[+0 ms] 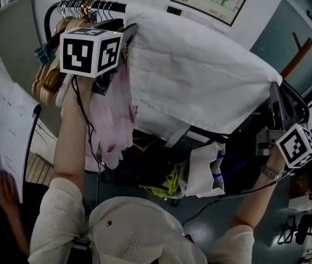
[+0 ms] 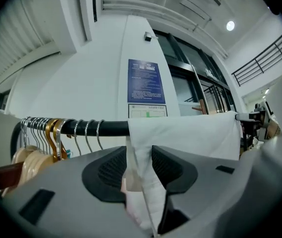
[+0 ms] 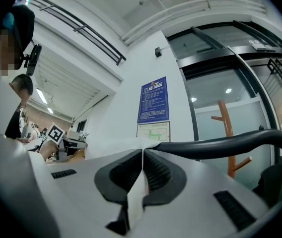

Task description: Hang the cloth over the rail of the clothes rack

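already the black rail [image 1: 109, 6] of the clothes rack carries the white cloth [image 1: 200, 76], draped across it from just beside the hangers [image 1: 49, 76] to the rail's right bend, with its near side hanging towards the person. a pink garment [image 1: 115, 120] hangs below the cloth's left end. the left claw [image 2: 140, 165] stands wide open at that end; a fold of the cloth hangs loosely in the gap and the pads do not squeeze it. the right claw [image 3: 142, 170] is closed tight on the cloth's right corner, close by the rail.

the drape looks nearly done, so the danger lies in the letting go. with only one end pinched, a tug from the right claw would likely drag the cloth along or off the rail. the loose fold could catch on the left claw's ribbed pads as it backs away, pulling that end down. if more cloth hangs on the near side, its weight may slide it off once freed.
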A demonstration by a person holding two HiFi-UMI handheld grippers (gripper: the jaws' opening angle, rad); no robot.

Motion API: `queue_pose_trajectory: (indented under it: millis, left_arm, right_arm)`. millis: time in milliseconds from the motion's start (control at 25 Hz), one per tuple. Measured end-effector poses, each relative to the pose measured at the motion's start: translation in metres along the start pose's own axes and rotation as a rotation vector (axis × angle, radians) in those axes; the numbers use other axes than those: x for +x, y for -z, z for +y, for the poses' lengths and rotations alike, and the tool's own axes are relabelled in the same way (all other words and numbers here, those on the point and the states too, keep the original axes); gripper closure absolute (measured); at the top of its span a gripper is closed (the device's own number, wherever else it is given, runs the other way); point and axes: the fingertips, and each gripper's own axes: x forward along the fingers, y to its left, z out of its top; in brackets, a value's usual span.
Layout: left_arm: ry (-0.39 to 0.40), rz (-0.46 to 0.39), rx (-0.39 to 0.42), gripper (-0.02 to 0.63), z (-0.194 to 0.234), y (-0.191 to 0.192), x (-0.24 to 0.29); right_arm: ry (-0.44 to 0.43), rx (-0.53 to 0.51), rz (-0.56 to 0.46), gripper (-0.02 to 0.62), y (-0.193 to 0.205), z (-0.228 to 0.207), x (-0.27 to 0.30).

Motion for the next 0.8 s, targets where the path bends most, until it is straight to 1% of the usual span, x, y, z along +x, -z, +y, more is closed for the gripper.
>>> queue_pose_trajectory:
  millis: [120,160,240,320,400,600,680,800]
  left_arm:
    - [0.03,-0.006,-0.038,0.46,-0.001,-0.003,0.008]
    - [0.044,-0.011,-0.05,0.48,-0.002,-0.004,0.009]
    - [0.069,-0.029,-0.069,0.577,-0.004,-0.006,0.007]
    - [0.097,-0.047,-0.091,0.586,-0.005,-0.009,0.003]
    - [0.112,-0.063,-0.094,0.588,-0.006,-0.015,-0.002]
    - [0.134,-0.102,-0.024,0.588,-0.012,-0.049,-0.009]
    - [0.134,-0.081,0.027,0.588,-0.014,-0.061,-0.005]
    - [0.096,-0.032,0.137,0.588,-0.019,-0.072,0.003]
  right_arm:
    - [-0.002,-0.013,0.005,0.572,0.0,0.001,0.0]
    - [-0.003,0.0,0.006,0.572,0.001,0.0,-0.001]
    - [-0.006,0.031,0.008,0.572,0.004,-0.002,-0.002]
    - [-0.003,0.031,0.008,0.572,0.004,-0.002,-0.003]
    - [0.006,0.004,0.005,0.572,-0.002,-0.001,-0.003]
    - [0.022,-0.028,-0.007,0.572,-0.022,-0.007,-0.003]
    - [0.033,-0.006,-0.014,0.572,-0.028,-0.013,-0.004]
    - [0.056,0.003,-0.013,0.572,-0.033,-0.02,-0.003]
